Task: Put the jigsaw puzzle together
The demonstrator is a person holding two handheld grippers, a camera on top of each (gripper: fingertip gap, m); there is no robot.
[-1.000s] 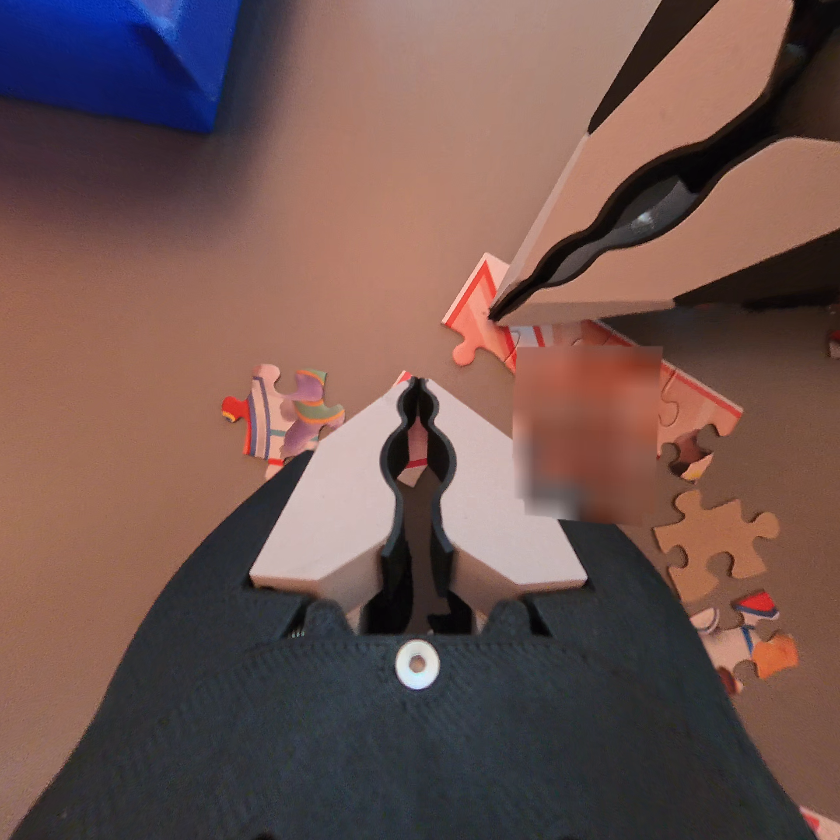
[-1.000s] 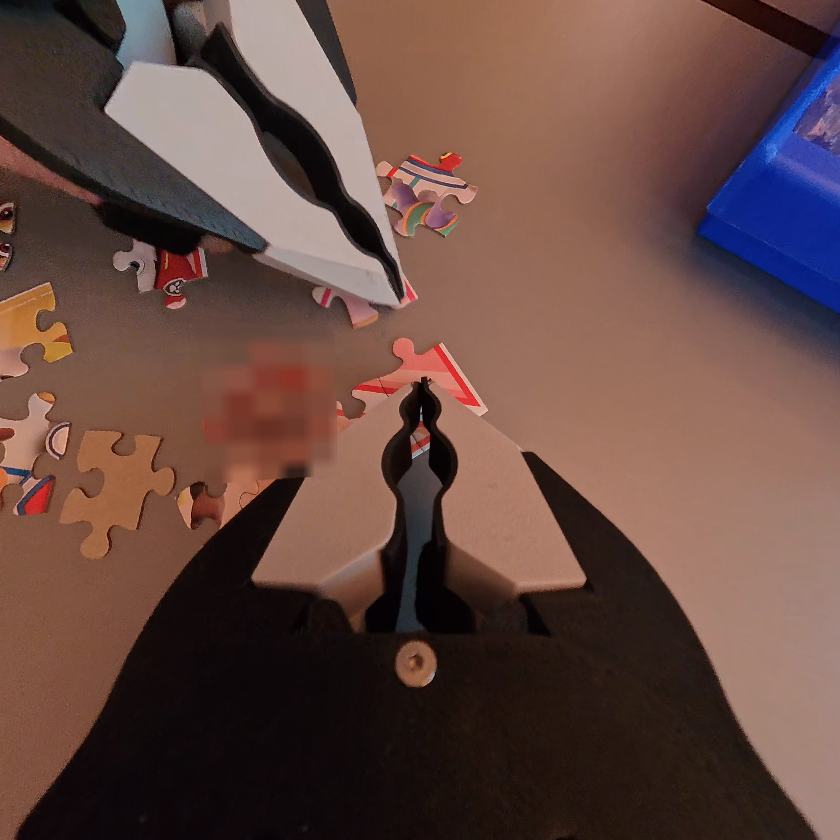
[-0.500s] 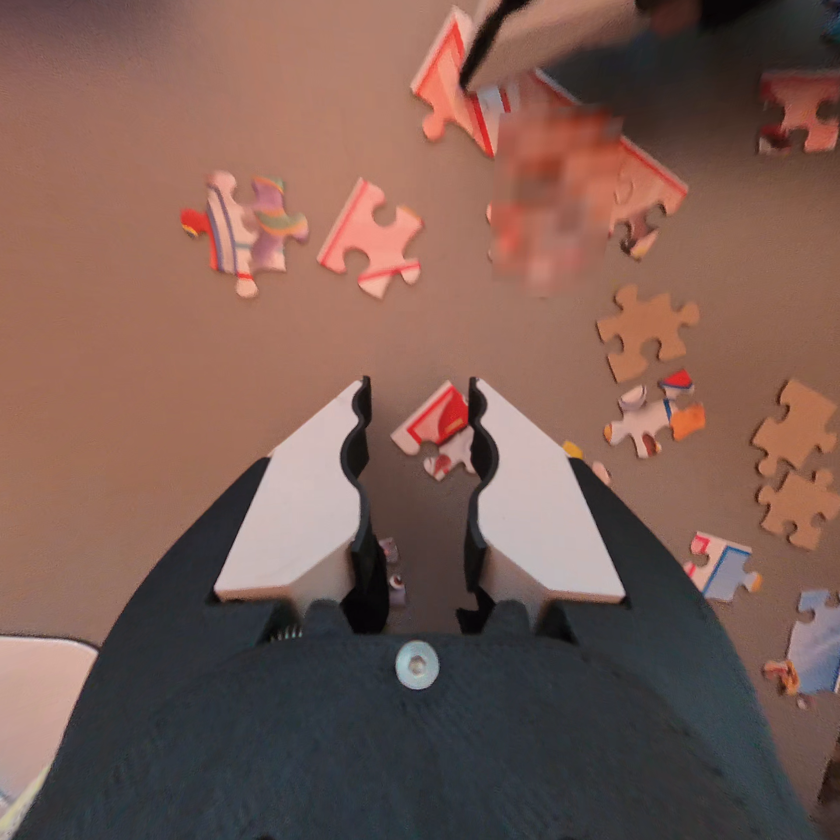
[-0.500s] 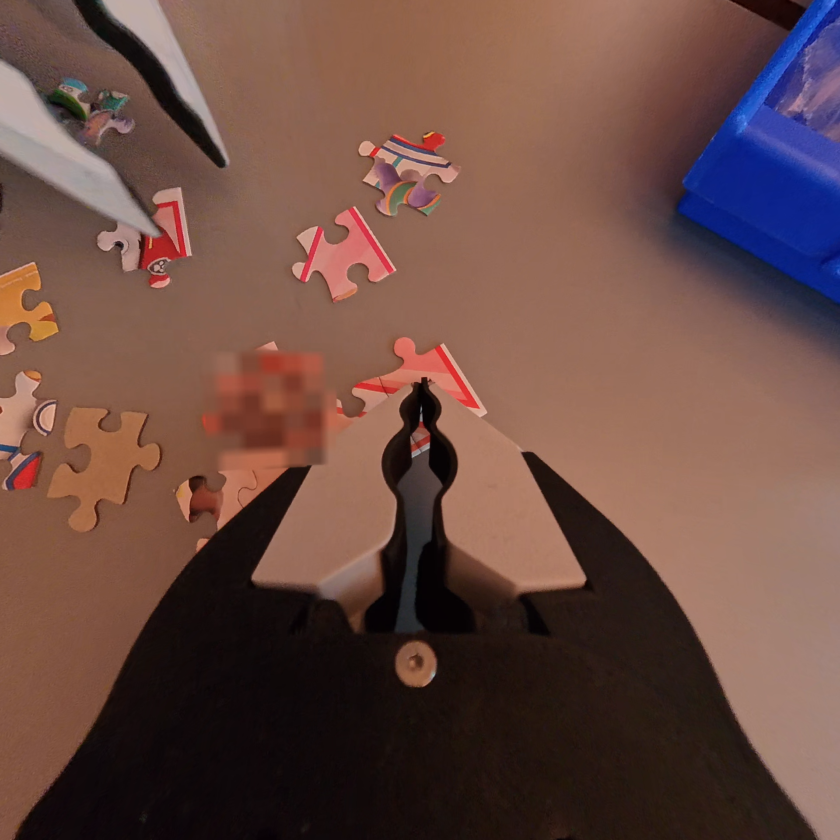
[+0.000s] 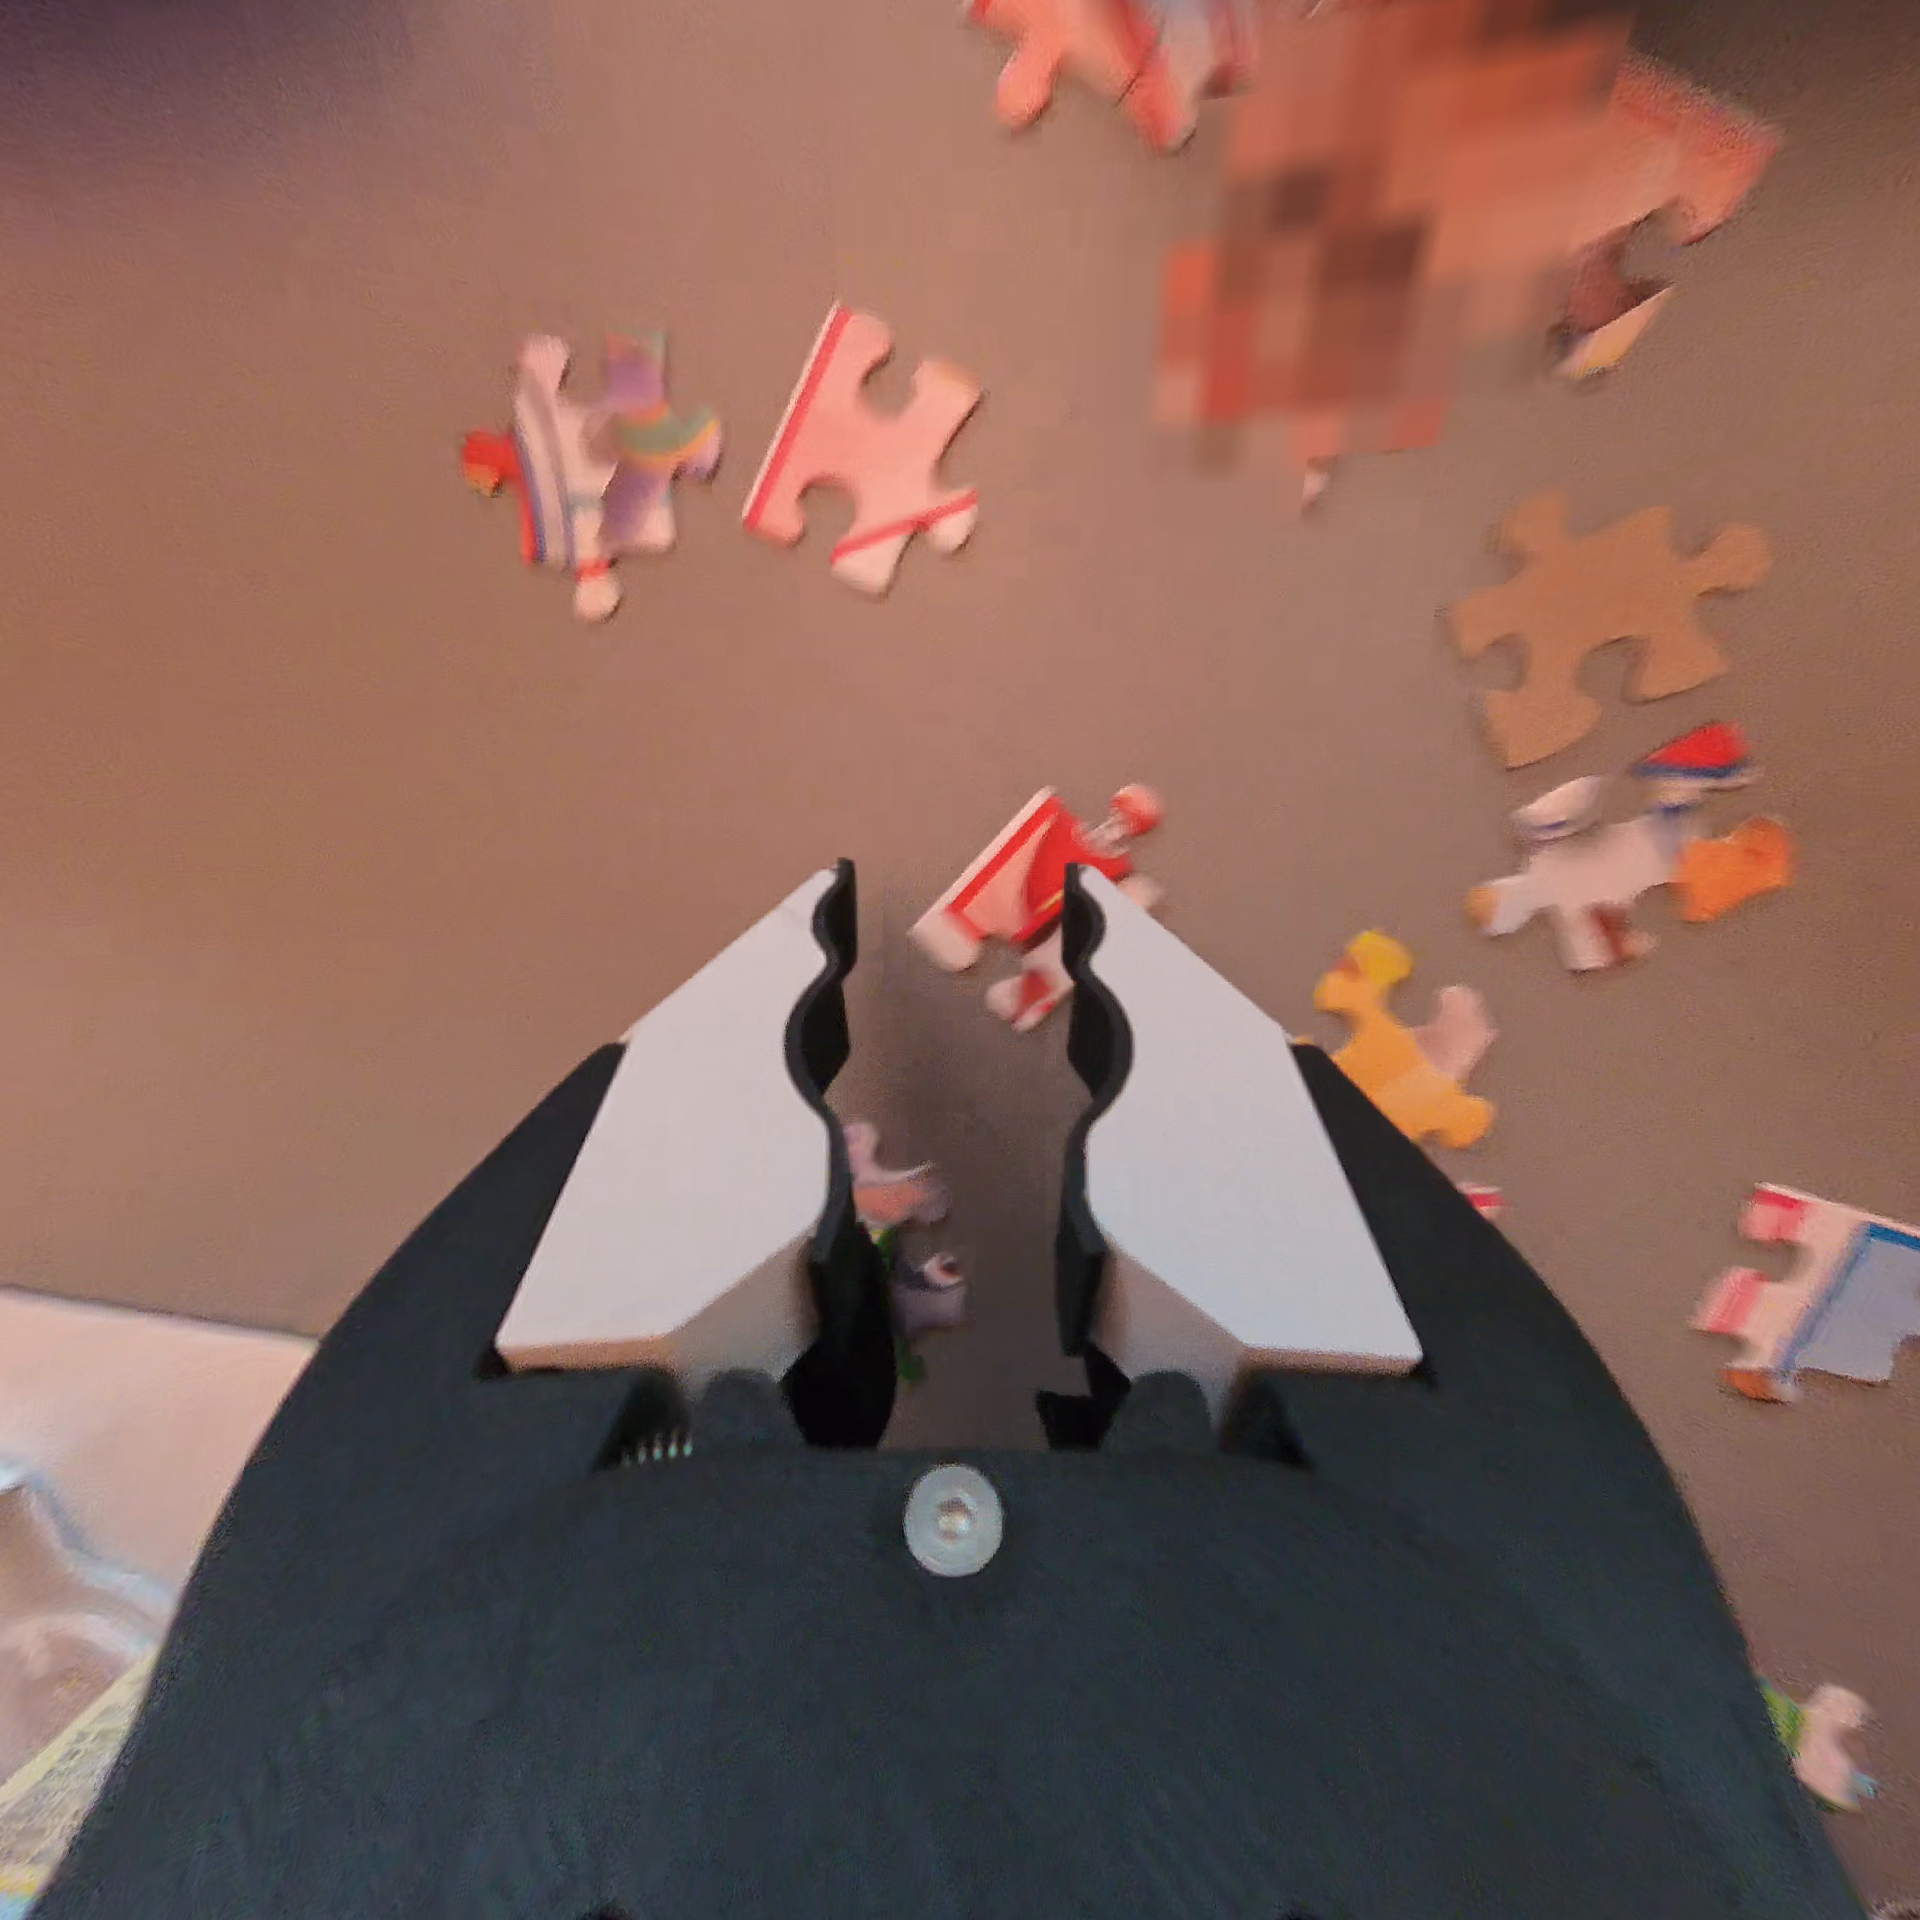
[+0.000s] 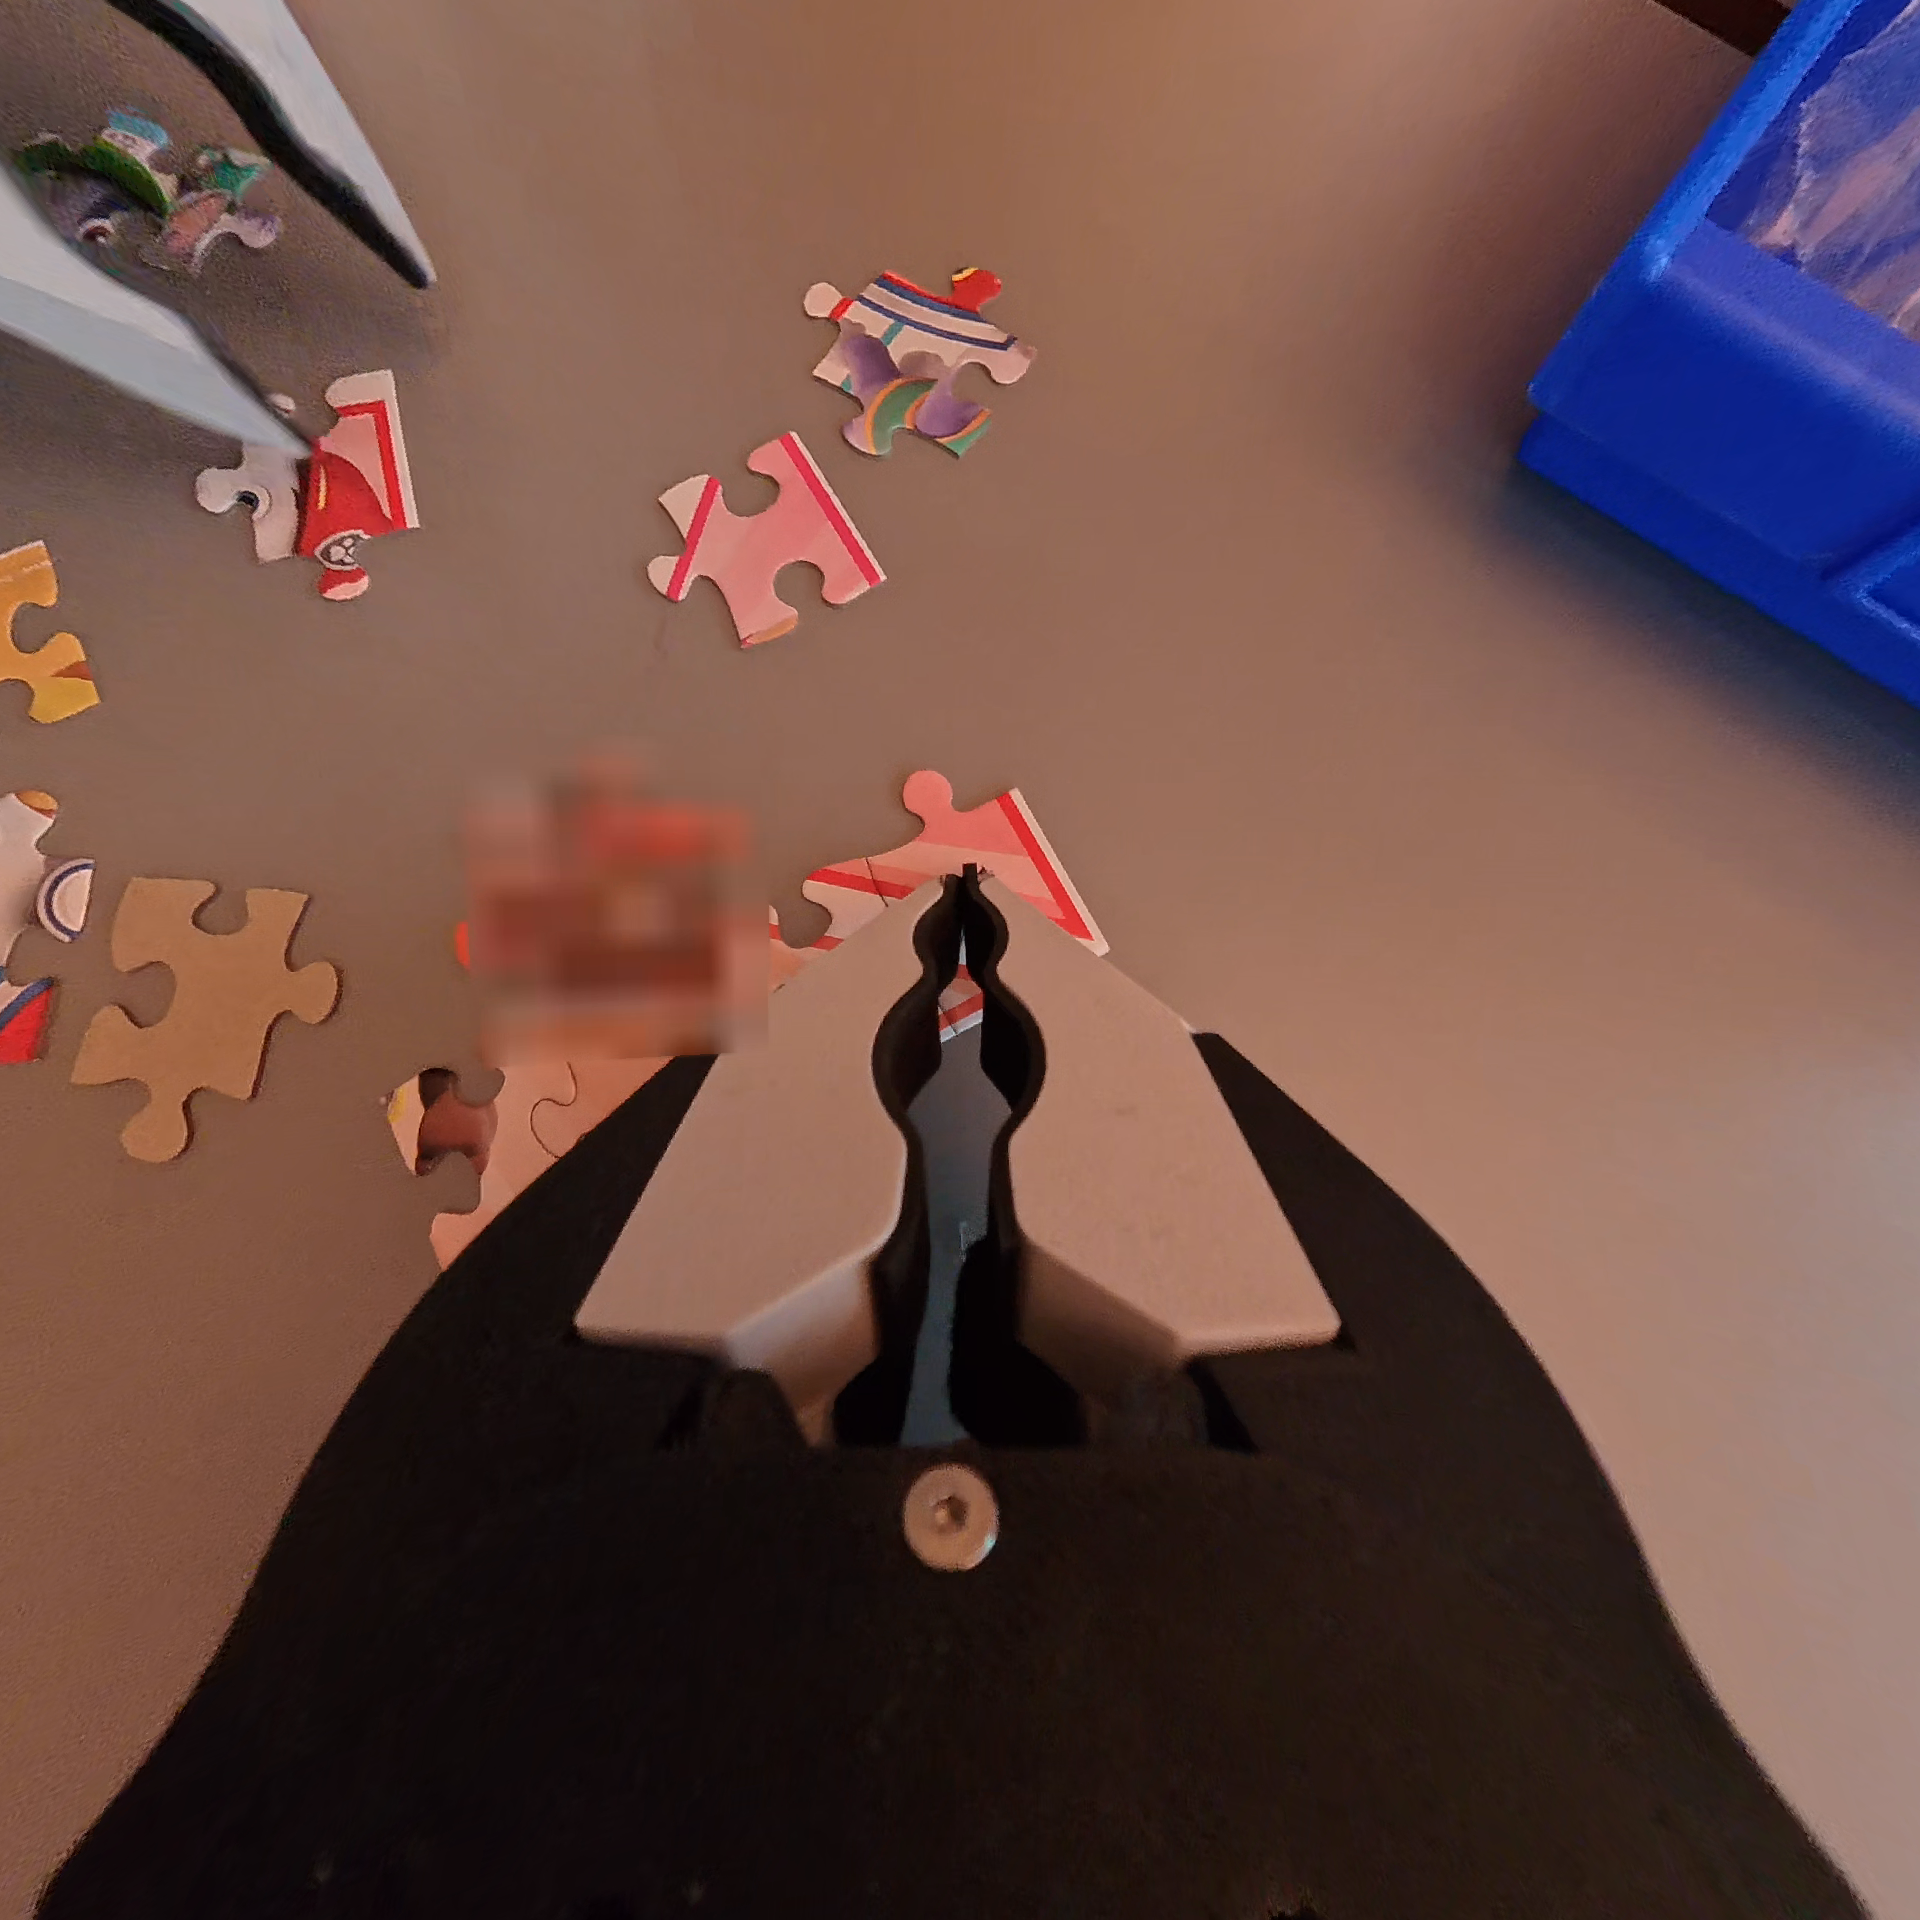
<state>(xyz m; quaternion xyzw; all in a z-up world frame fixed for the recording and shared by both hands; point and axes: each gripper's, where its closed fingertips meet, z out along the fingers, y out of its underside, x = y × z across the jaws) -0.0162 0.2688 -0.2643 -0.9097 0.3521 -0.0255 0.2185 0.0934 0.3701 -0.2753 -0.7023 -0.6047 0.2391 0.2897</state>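
2 grippers are in use over 1 plain brown tabletop (image 6: 1299, 582), the largest surface in view. At its far right corner stands a blue plastic bin (image 6: 1756, 416). Next in size is the joined block of pink puzzle pieces with red border stripes (image 6: 997, 842); part of it lies under a blurred patch.

My right gripper (image 6: 962, 883) has its jaws closed, tips together, resting on the corner of this joined block. Whether the tips pinch the card or only press on it, I cannot tell.

My left gripper (image 5: 956, 883) is open, with a clear gap between its 2 white fingers (image 5: 707, 1122). It grips nothing. A red and white loose piece (image 5: 1023, 894) lies on the table between and just beyond the fingertips; in the right wrist view 1 fingertip sits at this piece's edge.

Loose pieces, all flat on the table and apart from one another:
- 1 face-down brown cardboard piece (image 5: 1590, 623), near the joined block.
- 1 pink piece with red stripes (image 6: 764, 540), beyond the joined block.
- 1 multicoloured striped piece (image 6: 920, 358), just beside the pink piece.
- 1 yellow piece (image 5: 1397, 1049), beside my left gripper's right finger.
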